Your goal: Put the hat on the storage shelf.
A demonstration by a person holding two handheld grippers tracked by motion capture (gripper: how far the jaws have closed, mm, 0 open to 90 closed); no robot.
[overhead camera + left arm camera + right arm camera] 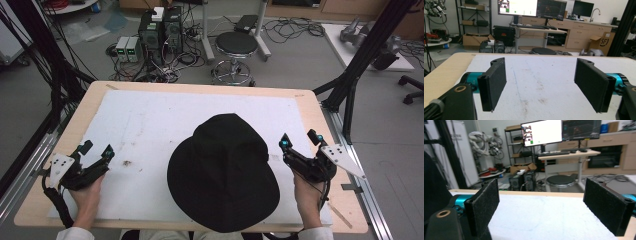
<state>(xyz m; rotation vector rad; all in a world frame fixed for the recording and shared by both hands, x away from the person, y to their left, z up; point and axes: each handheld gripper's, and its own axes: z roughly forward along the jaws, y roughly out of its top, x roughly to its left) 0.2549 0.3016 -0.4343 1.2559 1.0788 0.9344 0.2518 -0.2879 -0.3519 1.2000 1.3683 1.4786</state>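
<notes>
Hat: black soft-fabric bucket hat with a round crown and a wide floppy brim, lying crown-up on the white sheet, right of centre, brim reaching the near edge.
Handling (judgement): light, limp cloth; likely to fold and sag when lifted, not fragile, not slippery against felt-like pads.
Where to grip (judgement): the brim's edge, left or right side, pinched flat; the crown would just collapse.
Left gripper: near the left edge of the sheet, well apart from the hat; jaws spread wide, nothing between them. In the left gripper view the black pads frame bare sheet.
Right gripper: just beside the brim's right side, not touching as far as I can tell; jaws wide apart, empty.
Surface: white foam-like sheet, scuffed with brownish stains, on a pale wooden table.
Room: lab floor beyond the far edge; computer towers with cable tangle, black round stool, monitors on a desk.
</notes>
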